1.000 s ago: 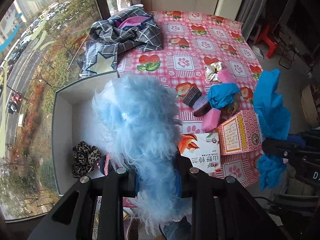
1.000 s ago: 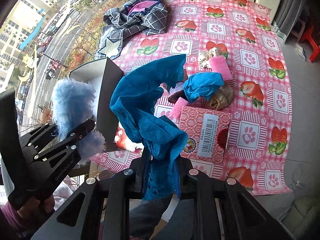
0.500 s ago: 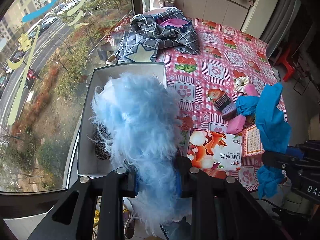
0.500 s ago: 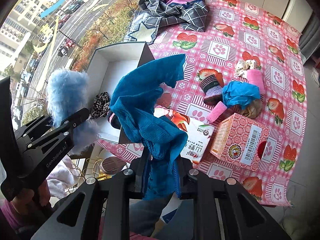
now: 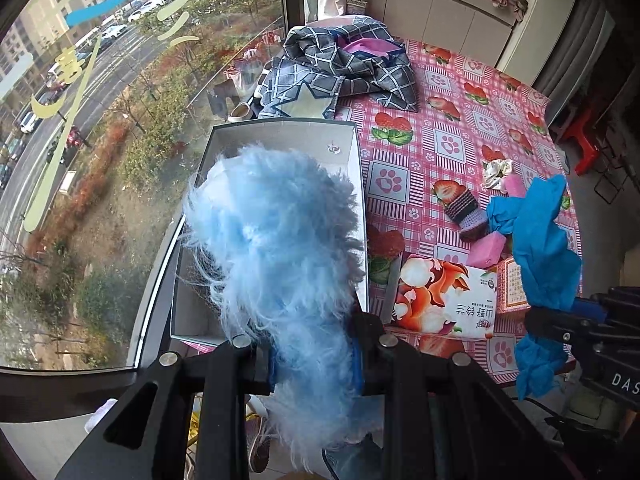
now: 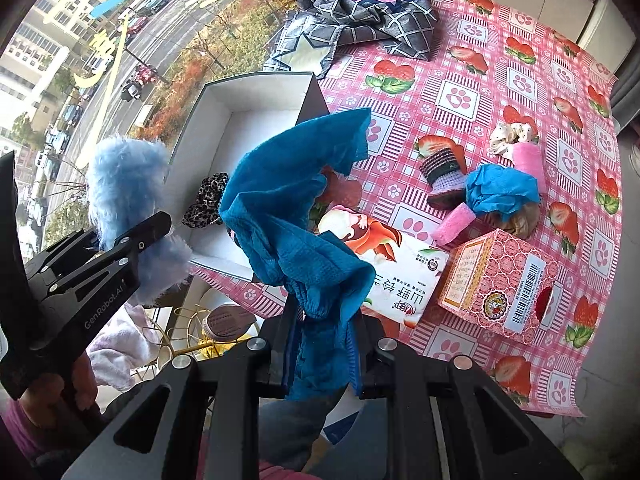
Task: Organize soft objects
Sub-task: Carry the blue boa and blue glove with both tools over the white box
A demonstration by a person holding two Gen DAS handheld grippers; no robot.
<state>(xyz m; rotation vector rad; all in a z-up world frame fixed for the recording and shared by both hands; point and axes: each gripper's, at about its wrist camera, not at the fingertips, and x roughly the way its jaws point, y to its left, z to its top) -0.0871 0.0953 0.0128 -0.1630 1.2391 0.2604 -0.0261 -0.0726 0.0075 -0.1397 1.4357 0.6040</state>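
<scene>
My left gripper [image 5: 316,360] is shut on a fluffy light-blue furry piece [image 5: 280,248] and holds it above the near end of a white open box [image 5: 280,132]. My right gripper [image 6: 324,360] is shut on a teal knitted cloth [image 6: 296,216] that hangs over the box's right wall and a tissue pack. A leopard-print scrunchie [image 6: 206,200] lies inside the box [image 6: 248,92]. The left gripper [image 6: 132,248] with its furry piece [image 6: 124,184] shows at the left of the right wrist view. The teal cloth [image 5: 540,256] also shows at the right of the left wrist view.
On the pink strawberry tablecloth [image 6: 460,96] lie a tissue pack [image 6: 400,272], a pink carton [image 6: 496,284], a knitted bootie [image 6: 444,176], a blue cloth bundle [image 6: 500,188], pink rolls, a dotted scrunchie [image 6: 508,136] and a grey checked garment [image 6: 368,12]. The window [image 5: 100,120] runs along the table's left edge.
Both grippers have swung left with their loads; the box now lies below the furry piece, and more of its inside shows. Neither grip has altered.
</scene>
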